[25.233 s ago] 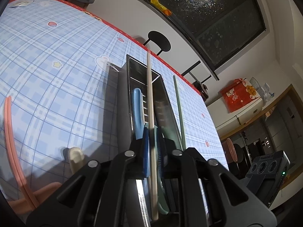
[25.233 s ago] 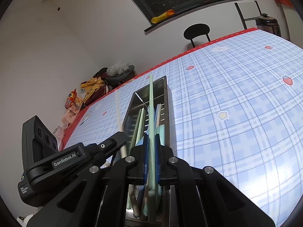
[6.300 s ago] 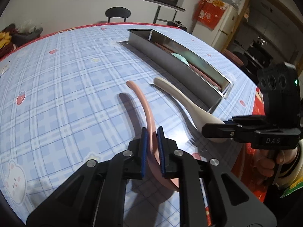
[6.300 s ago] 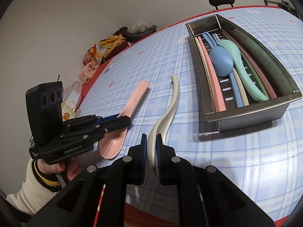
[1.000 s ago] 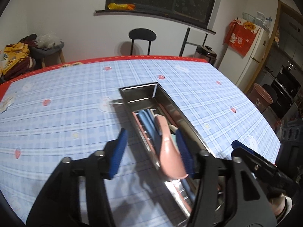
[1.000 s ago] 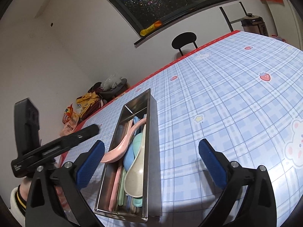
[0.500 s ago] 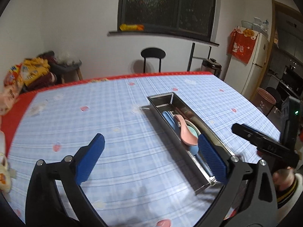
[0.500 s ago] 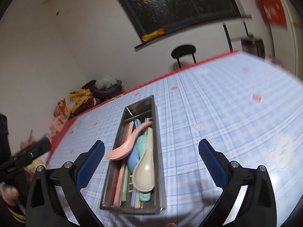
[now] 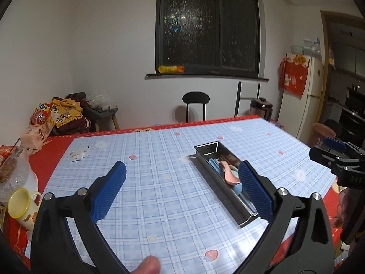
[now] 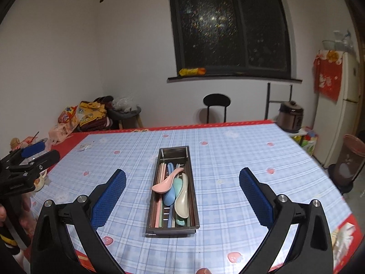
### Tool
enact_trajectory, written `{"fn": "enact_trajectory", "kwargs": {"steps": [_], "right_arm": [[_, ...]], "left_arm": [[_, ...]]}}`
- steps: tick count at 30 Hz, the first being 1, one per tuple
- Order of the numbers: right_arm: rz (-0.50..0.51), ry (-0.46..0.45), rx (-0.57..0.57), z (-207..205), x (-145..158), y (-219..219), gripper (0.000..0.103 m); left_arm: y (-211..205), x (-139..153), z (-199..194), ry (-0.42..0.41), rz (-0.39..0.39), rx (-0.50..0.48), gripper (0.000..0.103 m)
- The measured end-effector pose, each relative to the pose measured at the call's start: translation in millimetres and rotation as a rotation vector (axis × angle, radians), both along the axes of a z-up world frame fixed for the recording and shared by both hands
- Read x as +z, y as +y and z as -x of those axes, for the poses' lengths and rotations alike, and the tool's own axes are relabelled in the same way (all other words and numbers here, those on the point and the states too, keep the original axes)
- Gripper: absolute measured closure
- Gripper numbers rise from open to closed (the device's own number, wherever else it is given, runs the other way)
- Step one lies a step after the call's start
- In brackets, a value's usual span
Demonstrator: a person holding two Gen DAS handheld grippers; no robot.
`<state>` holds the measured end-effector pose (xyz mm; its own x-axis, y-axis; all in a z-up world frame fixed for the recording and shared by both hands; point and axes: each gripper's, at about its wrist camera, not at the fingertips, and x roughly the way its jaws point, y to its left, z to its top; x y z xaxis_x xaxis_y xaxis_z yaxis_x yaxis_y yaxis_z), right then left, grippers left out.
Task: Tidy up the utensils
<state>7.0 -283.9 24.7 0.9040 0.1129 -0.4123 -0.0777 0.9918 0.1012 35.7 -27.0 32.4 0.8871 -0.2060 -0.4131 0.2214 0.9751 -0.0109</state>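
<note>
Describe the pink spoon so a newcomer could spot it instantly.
Find the long metal tray in the middle of the blue checked table. Among the spoons in it, the pink spoon lies on top, slanted across the others, bowl reaching the tray's left wall. It's the only pink spoon.

The desk [image 10: 239, 150] wears a pale blue plaid cloth dotted with pink strawberries, edged in red. On it, the steel tray [image 10: 195, 207] is dull silver. Inside the tray lie a pink spoon [image 10: 164, 183], a light blue spoon [image 10: 170, 196], a beige spoon [image 10: 182, 202] and a mint green spoon [image 10: 176, 183]. Both grippers are black with dark blue textured pads [image 10: 109, 196].
</note>
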Motion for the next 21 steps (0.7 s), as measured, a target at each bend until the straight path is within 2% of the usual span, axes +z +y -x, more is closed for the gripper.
{"fn": "enact_trajectory", "kwargs": {"steps": [4, 8, 21], "right_arm": [[0.043, -0.024, -0.03, 19, 12, 6, 0.006], [0.065, -0.022, -0.044, 27, 15, 13, 0.006], [0.081, -0.015, -0.063, 34, 16, 20, 0.006]], "left_arm": [[8, 8, 15, -0.03, 0.015, 0.001, 0.006], [10, 11, 28, -0.074, -0.013, 0.038, 0.006], [10, 7, 31, -0.055, -0.025, 0.018, 0.006]]}}
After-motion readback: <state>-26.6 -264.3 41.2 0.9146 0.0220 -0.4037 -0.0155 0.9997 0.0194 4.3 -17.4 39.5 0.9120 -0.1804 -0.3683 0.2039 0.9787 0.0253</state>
